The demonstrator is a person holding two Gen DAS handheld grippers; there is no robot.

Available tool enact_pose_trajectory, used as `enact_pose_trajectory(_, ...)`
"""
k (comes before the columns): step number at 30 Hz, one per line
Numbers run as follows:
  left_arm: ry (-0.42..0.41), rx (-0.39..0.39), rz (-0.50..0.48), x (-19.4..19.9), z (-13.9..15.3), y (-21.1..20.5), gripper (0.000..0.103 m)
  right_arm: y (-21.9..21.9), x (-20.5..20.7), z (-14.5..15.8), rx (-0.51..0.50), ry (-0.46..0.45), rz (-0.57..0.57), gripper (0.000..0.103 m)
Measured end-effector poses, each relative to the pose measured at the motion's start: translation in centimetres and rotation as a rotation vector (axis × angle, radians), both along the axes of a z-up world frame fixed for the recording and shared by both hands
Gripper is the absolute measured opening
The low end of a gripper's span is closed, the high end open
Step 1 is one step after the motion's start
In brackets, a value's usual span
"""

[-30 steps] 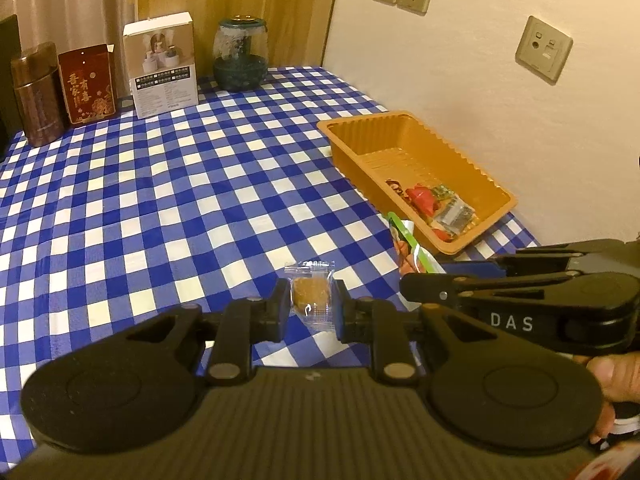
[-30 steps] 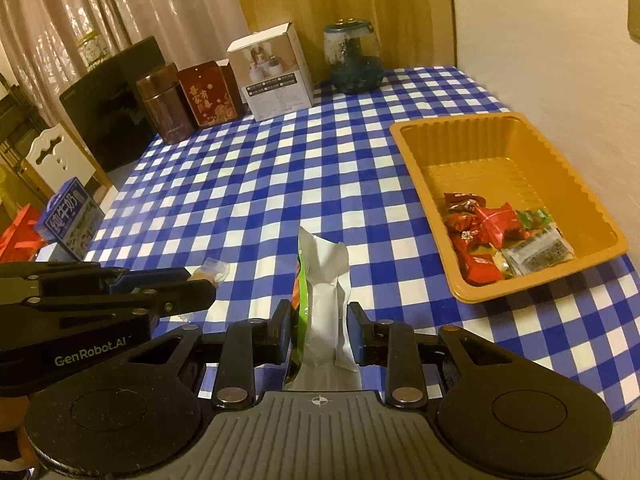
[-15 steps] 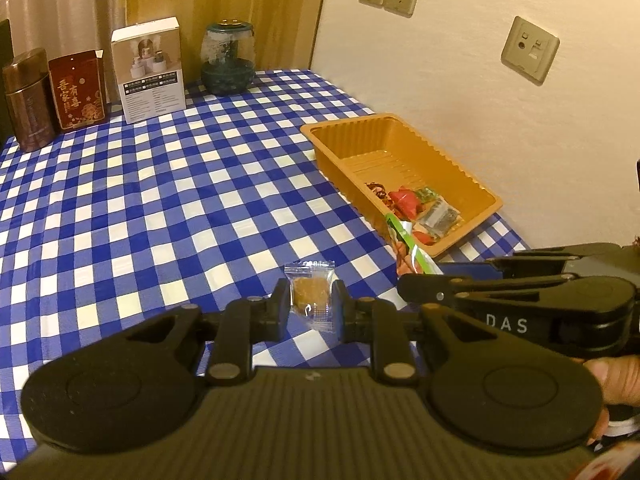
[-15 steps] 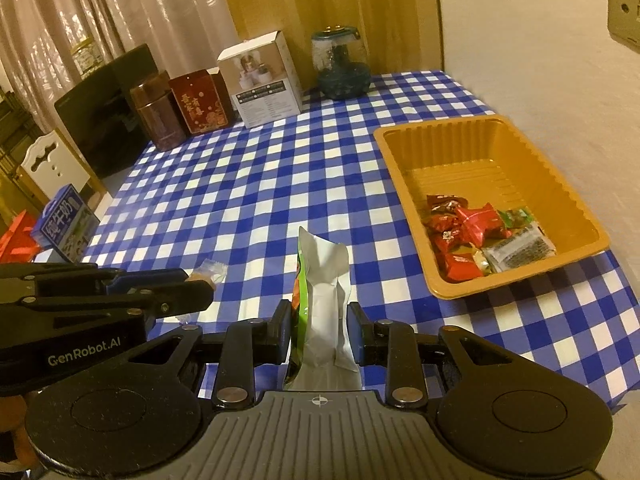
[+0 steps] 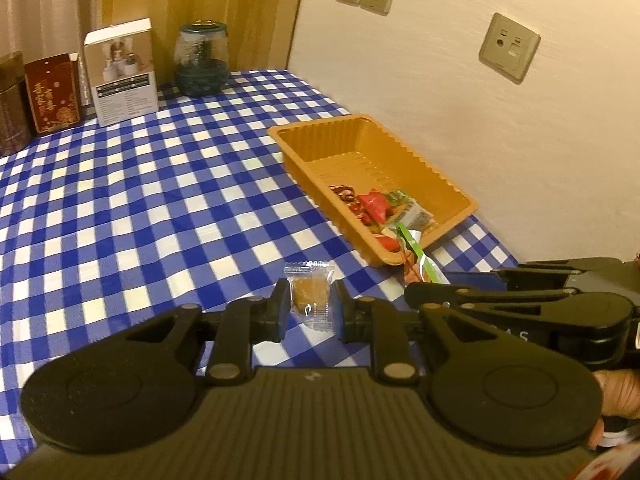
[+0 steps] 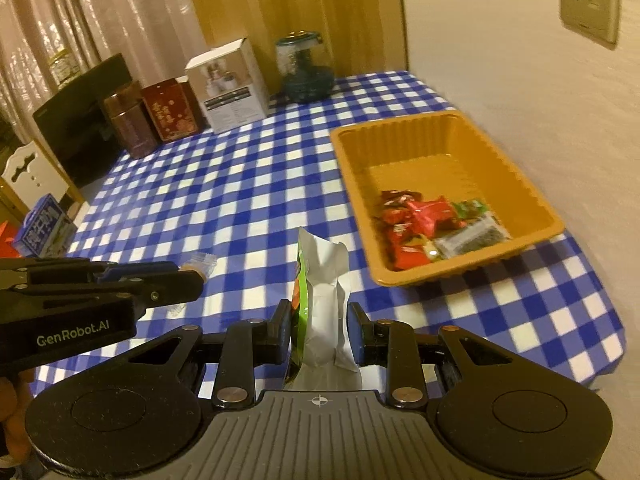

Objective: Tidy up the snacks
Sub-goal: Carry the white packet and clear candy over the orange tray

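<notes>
My left gripper (image 5: 310,306) is shut on a small clear packet with a brown biscuit (image 5: 310,292), held above the checked tablecloth. My right gripper (image 6: 318,334) is shut on a silver and green snack pouch (image 6: 324,280), held upright. The pouch also shows in the left wrist view (image 5: 416,258), at the near corner of the orange tray (image 5: 304,160). The orange tray (image 6: 352,184) lies ahead and to the right, against the wall. Several red, green and dark wrapped snacks (image 6: 432,226) lie in its near end. The left gripper (image 6: 188,276) shows at the left of the right wrist view.
At the table's far edge stand a dark glass jar (image 5: 202,60), a white box (image 5: 122,72), a red box (image 5: 52,92) and a brown tin (image 5: 12,104). The wall with sockets (image 5: 510,48) runs along the right. A blue carton (image 6: 44,232) sits off the table's left.
Both grippers have drawn back and risen a little with their snacks held. The tray now looks farther off in both views.
</notes>
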State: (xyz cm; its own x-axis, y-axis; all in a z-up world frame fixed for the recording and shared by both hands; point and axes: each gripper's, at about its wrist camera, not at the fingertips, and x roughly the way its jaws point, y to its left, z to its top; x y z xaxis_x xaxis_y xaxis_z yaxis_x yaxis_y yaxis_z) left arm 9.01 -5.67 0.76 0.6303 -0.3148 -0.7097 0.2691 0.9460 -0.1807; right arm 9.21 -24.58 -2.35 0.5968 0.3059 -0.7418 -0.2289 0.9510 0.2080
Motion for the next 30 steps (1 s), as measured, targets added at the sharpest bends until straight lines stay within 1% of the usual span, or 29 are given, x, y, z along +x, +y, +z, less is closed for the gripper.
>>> enact_pose_trajectory(7, -0.006, -0.008, -0.035, 0.4, 0.2, -2.1, 0.019, -2.4, -0.3, 0.5, -0.017, -0.012, -0.050, 0.030)
enact_pose_trajectory(15, -0.003, -0.017, -0.061, 0.8, 0.2, -4.0, 0.019, -4.5, -0.4, 0.7, -0.013, -0.013, -0.093, 0.030)
enact_pose_trajectory(30, -0.001, -0.019, -0.080, 1.4, 0.1, -5.7, 0.019, -5.8, -0.2, 0.5, -0.002, -0.010, -0.120, 0.030)
